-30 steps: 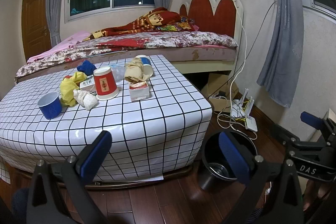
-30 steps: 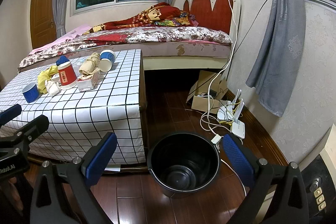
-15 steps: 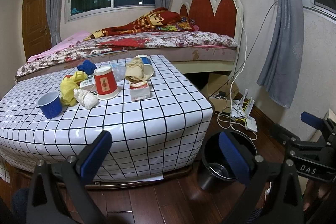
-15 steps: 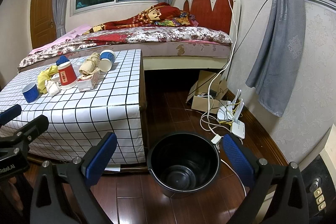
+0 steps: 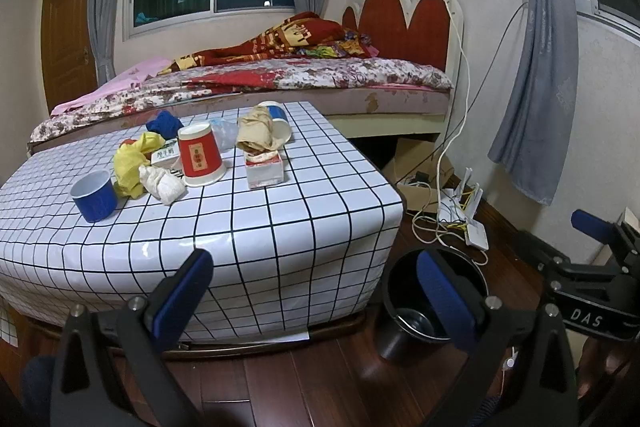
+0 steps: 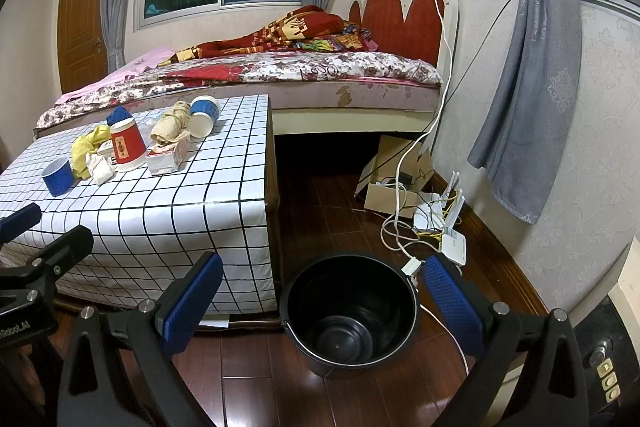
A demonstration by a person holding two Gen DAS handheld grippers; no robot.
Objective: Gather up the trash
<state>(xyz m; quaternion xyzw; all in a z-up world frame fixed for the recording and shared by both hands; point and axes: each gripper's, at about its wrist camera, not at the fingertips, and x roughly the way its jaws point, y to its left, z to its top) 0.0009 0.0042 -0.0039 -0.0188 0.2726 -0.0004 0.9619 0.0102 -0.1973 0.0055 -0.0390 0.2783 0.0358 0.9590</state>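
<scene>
We are holding both claws low over the wooden floor, facing a low table (image 5: 248,211) draped in a white checked cloth. Our left claw (image 5: 316,291) is spread wide and gripping nothing, its blue pads framing the table's front edge at the bottom of the left wrist view. Our right claw (image 6: 320,301) is likewise gaping wide and empty, and in its own view the black bucket (image 6: 348,311) is sitting on the floor right between the two pads, lower centre of the frame, just beside the table's corner. The trash is lying in a cluster on the far left part of the tabletop, in the left middle of both views: a red paper cup (image 5: 199,154) standing upside down, a blue cup (image 5: 94,195) nearest the front edge, a yellow crumpled wrapper (image 5: 130,163) with a white paper wad (image 5: 162,185) touching it, a small red and white box (image 5: 265,169), a beige crumpled bag (image 5: 256,131) resting behind that box, and a tipped blue and white cup (image 5: 280,125) at the back. A bed (image 6: 296,75) is filling the background, and white cables (image 6: 404,231) are trailing across the floor at right.
</scene>
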